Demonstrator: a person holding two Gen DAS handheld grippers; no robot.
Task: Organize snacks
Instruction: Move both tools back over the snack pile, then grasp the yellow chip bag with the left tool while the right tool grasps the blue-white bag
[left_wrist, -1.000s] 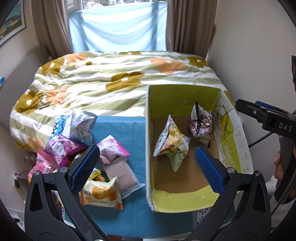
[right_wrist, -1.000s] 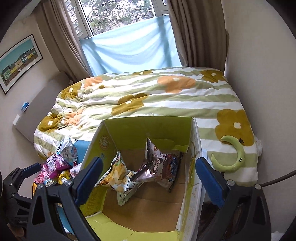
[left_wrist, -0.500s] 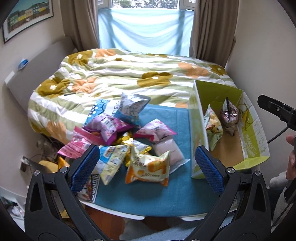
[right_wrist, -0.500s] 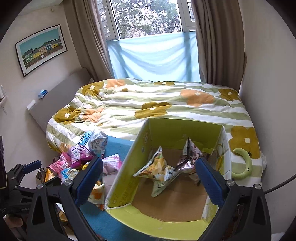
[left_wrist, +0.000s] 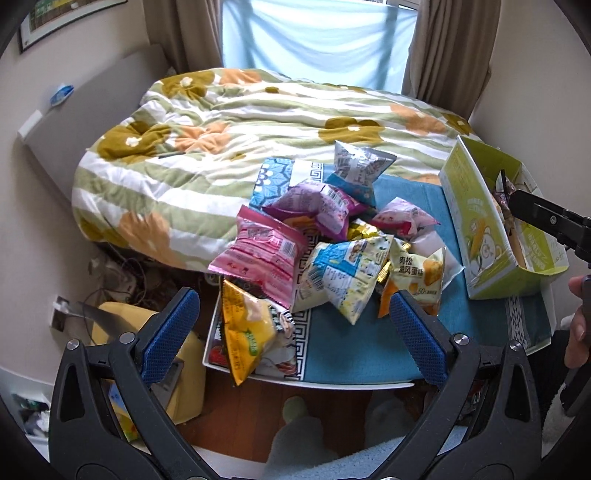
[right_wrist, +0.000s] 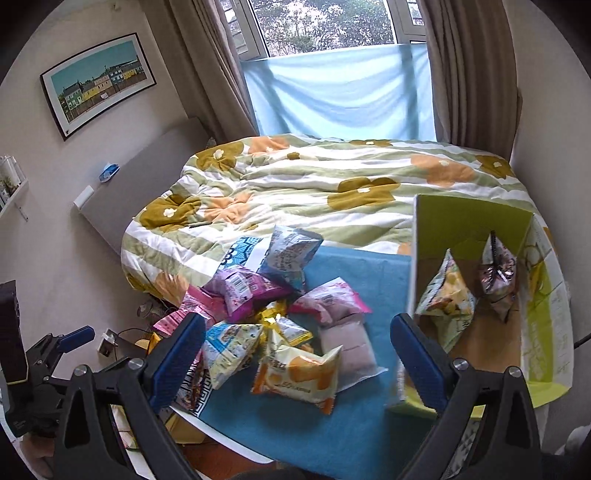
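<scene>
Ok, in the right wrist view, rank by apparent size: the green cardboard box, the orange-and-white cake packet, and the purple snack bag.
1. Green cardboard box, clearly largest.
2. Orange-and-white cake packet.
3. Purple snack bag.
The packet lies nearer the camera, so the last two are unsure.

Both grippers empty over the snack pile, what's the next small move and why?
Probably lower the open left gripper onto the blue-and-white packet on the near side of the pile and close on it. It lies on top between the fingers, and the green box holds only two packets, so there is room.
</scene>
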